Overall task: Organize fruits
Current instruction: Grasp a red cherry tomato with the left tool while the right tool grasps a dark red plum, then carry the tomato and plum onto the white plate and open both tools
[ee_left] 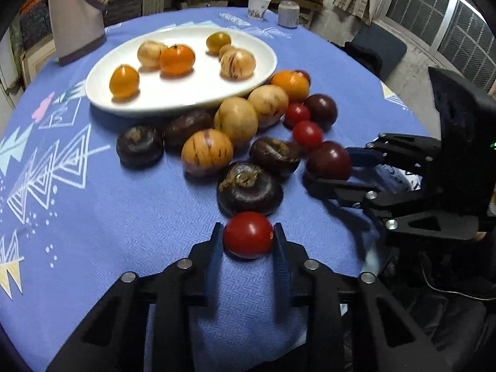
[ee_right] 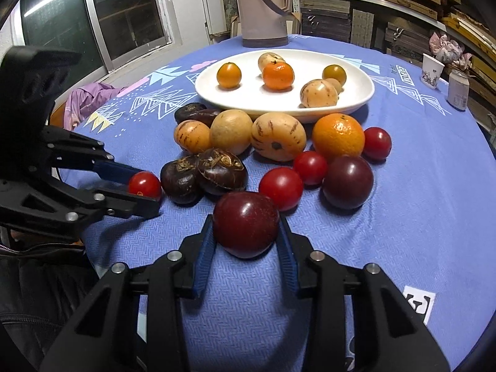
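My left gripper (ee_left: 248, 228) is shut on a small red tomato (ee_left: 248, 235) that rests on the blue tablecloth (ee_left: 124, 204); the right wrist view shows the same gripper (ee_right: 145, 189) with this tomato (ee_right: 144, 184). My right gripper (ee_right: 246, 221) is shut on a dark red plum (ee_right: 246, 223), also low on the cloth, seen from the left wrist as the gripper (ee_left: 330, 167) around the plum (ee_left: 328, 161). A white plate (ee_right: 369, 93) behind the pile holds several orange and yellow fruits. Loose fruits lie in front of it: striped yellow melons (ee_right: 277, 136), dark brown fruits (ee_right: 221, 170), an orange (ee_right: 338, 136), tomatoes (ee_right: 280, 187).
A beige jug (ee_right: 263, 6) stands behind the plate. A paper cup (ee_right: 431, 66) and a can (ee_right: 458, 90) sit at the far right table edge. A purple cloth (ee_right: 90, 99) lies off the left edge. Shelves and a window surround the round table.
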The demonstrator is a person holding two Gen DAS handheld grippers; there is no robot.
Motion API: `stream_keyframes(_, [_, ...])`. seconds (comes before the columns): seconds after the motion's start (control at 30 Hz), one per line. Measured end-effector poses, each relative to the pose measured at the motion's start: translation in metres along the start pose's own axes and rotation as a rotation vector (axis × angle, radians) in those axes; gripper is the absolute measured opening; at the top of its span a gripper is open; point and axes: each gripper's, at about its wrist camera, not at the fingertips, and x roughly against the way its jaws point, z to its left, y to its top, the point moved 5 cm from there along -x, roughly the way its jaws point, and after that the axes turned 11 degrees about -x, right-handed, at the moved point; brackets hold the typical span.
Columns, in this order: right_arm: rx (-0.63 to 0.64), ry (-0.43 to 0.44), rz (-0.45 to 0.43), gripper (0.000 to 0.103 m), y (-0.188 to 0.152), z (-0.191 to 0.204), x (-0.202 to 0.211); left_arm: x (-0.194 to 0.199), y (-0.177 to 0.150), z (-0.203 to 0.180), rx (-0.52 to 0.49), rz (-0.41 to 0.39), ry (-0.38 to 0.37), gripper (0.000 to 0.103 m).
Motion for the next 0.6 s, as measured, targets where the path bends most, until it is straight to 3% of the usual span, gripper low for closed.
stream_keyframes(0.33, [0.009, 0.001, -0.007, 0.038, 0.000, 0.001, 0.012, 0.022, 0.001, 0.007, -0.007, -0.073, 0.027, 0.031])
stream_keyframes(0.6, [-0.008, 0.028, -0.066, 0.038, 0.013, -0.003, 0.043, 0.044, 0.008, 0.030, 0.025, -0.121, 0.098, 0.031])
